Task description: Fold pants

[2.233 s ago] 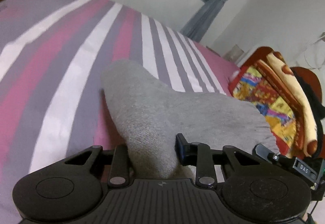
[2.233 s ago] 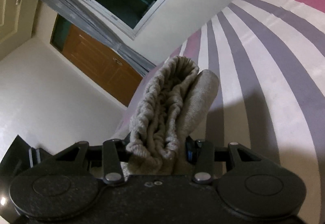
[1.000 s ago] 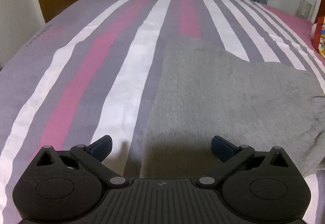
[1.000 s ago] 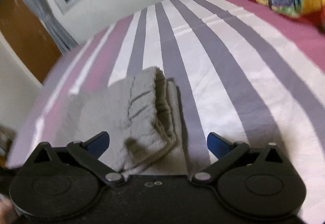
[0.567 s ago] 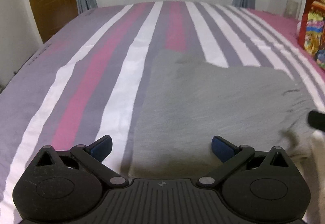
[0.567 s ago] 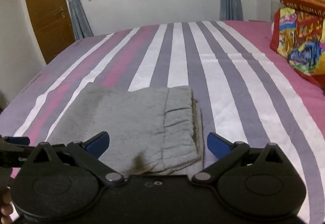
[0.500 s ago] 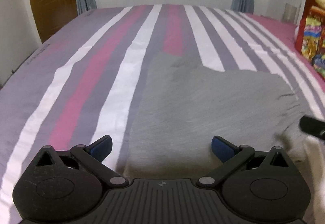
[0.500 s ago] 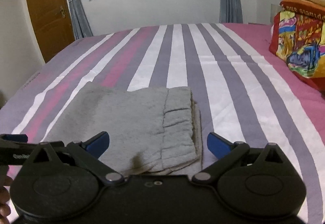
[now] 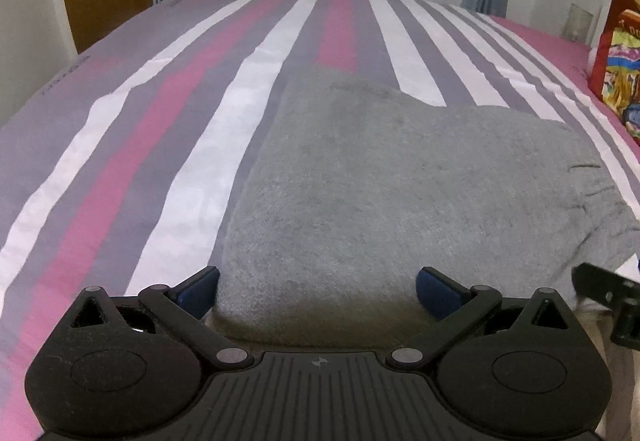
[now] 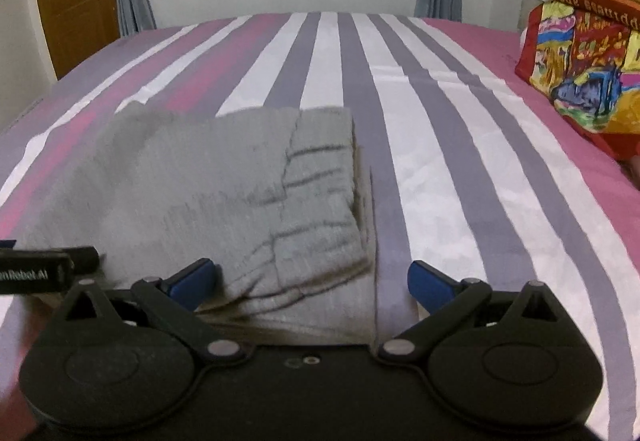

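- Grey, fuzzy pants (image 10: 224,201) lie flat on the striped bed (image 10: 460,161), folded over, with the stretchy waist on the right.
- A moment ago both claws pinched the cloth up in the air — now it is down.
- The left gripper (image 9: 318,291) is wide open and holds nothing.
- The right gripper (image 10: 310,283) is wide open too — nothing in it.
- The fold looks done, maybe; the near edge is hidden.
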`<action>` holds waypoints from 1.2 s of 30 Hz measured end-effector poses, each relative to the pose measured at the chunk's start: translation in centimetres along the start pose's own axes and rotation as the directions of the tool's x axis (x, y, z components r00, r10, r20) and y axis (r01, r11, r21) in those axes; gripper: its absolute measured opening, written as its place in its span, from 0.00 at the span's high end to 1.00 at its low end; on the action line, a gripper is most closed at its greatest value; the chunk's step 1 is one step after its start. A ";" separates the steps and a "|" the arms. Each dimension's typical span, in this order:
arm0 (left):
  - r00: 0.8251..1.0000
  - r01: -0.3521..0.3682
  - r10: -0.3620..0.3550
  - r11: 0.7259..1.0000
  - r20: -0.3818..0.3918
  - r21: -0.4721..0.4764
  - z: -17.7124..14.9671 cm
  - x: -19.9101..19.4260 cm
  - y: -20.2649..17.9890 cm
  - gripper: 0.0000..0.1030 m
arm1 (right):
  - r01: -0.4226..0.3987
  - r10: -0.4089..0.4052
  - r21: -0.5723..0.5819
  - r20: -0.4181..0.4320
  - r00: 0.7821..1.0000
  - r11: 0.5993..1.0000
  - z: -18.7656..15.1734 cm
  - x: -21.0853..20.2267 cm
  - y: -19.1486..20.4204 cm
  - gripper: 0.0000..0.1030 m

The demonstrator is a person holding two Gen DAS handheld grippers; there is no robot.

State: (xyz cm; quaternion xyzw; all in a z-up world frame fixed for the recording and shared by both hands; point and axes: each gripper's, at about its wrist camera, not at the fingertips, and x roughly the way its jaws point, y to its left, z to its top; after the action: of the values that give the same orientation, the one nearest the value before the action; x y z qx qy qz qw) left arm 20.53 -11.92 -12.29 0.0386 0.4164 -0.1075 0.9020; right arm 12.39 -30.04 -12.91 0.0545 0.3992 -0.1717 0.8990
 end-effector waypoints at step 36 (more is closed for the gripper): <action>0.968 -0.035 0.005 0.993 0.252 0.116 -5.5 -23.2 2.2 0.00 | -0.171 0.161 0.044 0.179 0.971 0.984 -4.8 -21.0 0.8 0.00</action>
State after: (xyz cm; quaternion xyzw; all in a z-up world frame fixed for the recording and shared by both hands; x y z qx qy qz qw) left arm 2.33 -5.19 1.70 0.0829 0.2910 -0.1271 0.9446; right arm -3.72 -22.64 -0.73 0.0989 0.3077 -0.1118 0.9397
